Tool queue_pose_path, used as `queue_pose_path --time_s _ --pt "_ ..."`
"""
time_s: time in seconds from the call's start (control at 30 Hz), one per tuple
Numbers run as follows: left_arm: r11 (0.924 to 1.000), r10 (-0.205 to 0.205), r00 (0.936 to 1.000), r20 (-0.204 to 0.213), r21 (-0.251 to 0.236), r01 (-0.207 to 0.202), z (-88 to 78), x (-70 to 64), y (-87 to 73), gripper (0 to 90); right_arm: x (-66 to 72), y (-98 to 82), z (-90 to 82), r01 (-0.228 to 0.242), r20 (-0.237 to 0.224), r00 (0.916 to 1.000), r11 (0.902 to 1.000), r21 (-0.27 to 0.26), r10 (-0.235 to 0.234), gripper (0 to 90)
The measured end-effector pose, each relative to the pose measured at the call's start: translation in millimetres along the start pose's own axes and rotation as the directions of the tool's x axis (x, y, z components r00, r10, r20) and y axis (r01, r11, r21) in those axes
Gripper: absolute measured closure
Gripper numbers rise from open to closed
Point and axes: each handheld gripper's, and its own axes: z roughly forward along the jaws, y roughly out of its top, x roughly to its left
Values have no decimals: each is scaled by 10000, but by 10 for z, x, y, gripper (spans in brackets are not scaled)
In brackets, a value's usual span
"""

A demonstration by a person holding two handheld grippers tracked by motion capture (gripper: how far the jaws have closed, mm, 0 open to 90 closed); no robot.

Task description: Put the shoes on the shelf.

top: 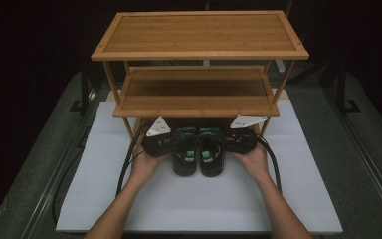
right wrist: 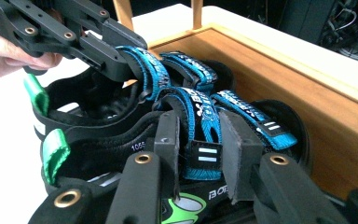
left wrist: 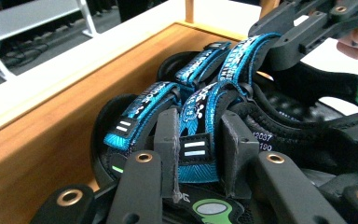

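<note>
Now our left tongs (left wrist: 199, 156) pinch the left sandal's blue strap (left wrist: 193, 140); our right tongs (right wrist: 200, 154) seemingly clamp the right sandal's strap (right wrist: 204, 140), both narrowly parted.

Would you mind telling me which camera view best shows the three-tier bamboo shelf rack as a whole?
The high view: it takes in the whole bamboo shelf rack, with top and middle shelves, legs and the bottom level behind the sandals. The left gripper view shows just a stretch of its lowest wooden board, and the right gripper view likewise.
</note>
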Motion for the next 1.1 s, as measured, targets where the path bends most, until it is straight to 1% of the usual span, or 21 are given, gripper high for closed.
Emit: queue_pose_path --time_s 0.1,0.13,0.17,0.2,0.27,0.3,0.33,0.37,0.43,0.5,0.53,0.57,0.63,0.7,0.77,0.83,0.87,0.93,1.07,1.1 --pt "9998 -92 9999 -93 -189 90 51 44 -33 709 -21 -14 38 31 143 9999 9997 -251 -27 694" --pt "9997 -74 9999 -118 -214 72 69 53 -47 709 -22 -17 48 74 212 9998 9994 -329 -67 694" --pt "9998 49 9999 -161 -214 -53 83 54 -57 709 -16 -23 58 126 273 9996 9990 -424 -114 694" --pt "9997 55 9999 -133 -236 -58 85 54 -62 708 -12 -31 71 120 249 9996 9990 -441 -109 693" --pt "9999 30 10000 -3 -166 -30 78 59 -68 706 -12 -41 80 88 146 9999 9992 -385 -82 691" --pt "9999 -18 10000 71 -153 19 76 61 -76 705 -15 -42 74 94 90 9999 9995 -314 -91 691" --pt "9998 -149 9996 223 -129 152 74 61 -89 704 -16 -43 67 108 35 9999 9997 -239 -107 691" --pt "9998 -151 9995 287 -129 155 72 62 -103 704 -16 -48 64 119 -68 9999 9998 -153 -120 690" --pt "9998 -184 9990 416 -104 189 75 62 -125 704 -7 -63 65 153 -44 9999 9999 -34 -154 690" --pt "9998 -183 9987 472 -95 187 79 60 -131 703 -17 -72 68 143 -60 9999 9999 63 -143 689" --pt "9998 -186 9987 481 -105 191 83 61 -129 700 -21 -74 74 17 -120 9999 10000 95 -15 688" --pt "9997 -190 9987 464 -120 196 84 64 -128 696 -23 -74 81 0 -103 9999 9999 133 2 686" --pt "9996 -217 9984 528 -142 225 80 78 -132 683 -19 -72 87 8 -96 10000 10000 85 -8 674" --pt "9991 -369 9981 499 -182 378 52 88 -126 641 -4 -60 66 106 62 9999 9999 35 -107 630" --pt "9988 -464 9975 539 -144 472 1 95 -107 551 16 -41 24 -16 117 9999 10000 55 16 551" --pt "9980 -598 9966 563 -158 607 -76 84 -91 472 43 -27 -40 -49 110 9999 10000 56 49 515" --pt "9975 -688 9957 618 -99 695 -118 81 -84 437 61 -23 -74 2 198 9998 10000 78 -4 490" --pt "9972 -747 9950 660 82 743 -201 69 -85 368 98 -36 -150 82 275 9996 10000 17 -83 485" --pt "9970 -711 9959 554 358 692 -341 27 -149 290 152 -74 -295 32 344 9994 10000 -27 -31 438" --pt "9965 -725 9958 557 453 700 -364 14 -170 269 167 -89 -326 -47 364 9993 10000 -18 48 421"
